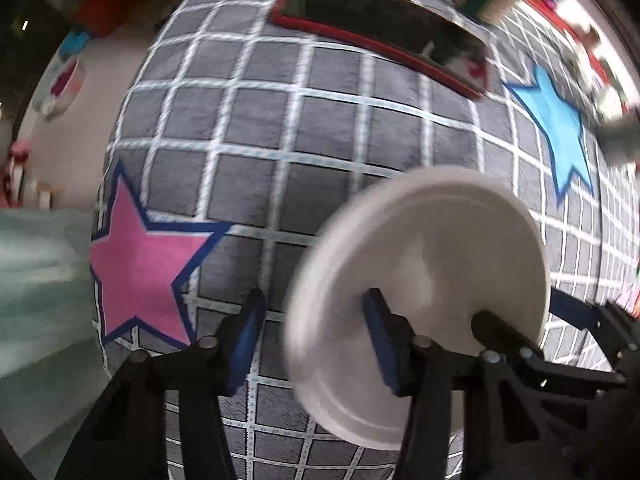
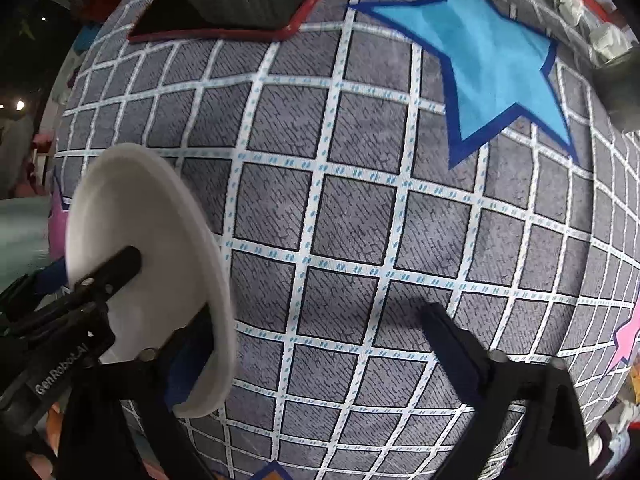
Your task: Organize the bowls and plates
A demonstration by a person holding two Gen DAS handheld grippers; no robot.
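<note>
Nearest the left wrist camera, the left gripper point(image 1: 314, 300) has its fingers spread with nothing between them. One finger lies across the hollow face of the white plate point(image 1: 440, 240), the other stands clear of its rim. The right gripper point(image 2: 316, 320) is spread wide too. The plate point(image 2: 140, 208) stands tilted up on edge, with one right finger on its face side and the other well apart on its back side, bare cloth showing in the gap. So the plate sits between the right fingers without being pinched. What bears its weight cannot be told, and its edge is blurred in the left view.

This looks like taking hold of the plate, early in the tidying. To do it well:
- Close the right fingers squarely on the rim, deep enough that the pads meet the flat of the plate and not only its lip.
- Keep the left finger against the face as a prop until the right grip is firm, then draw it off sideways.
- Stay low over the cloth, since a smooth plate on edge is likely to roll or flop if it slips.

Beyond the plate lies the grey checked cloth point(image 2: 352, 232), with a pink star point(image 1: 140, 264) on the left side and a blue star point(image 2: 496, 60) further off. Furthest away, a phone point(image 2: 232, 0) in a red case rests flat on the cloth, well apart from the plate. No bowl or second plate can be made out
</note>
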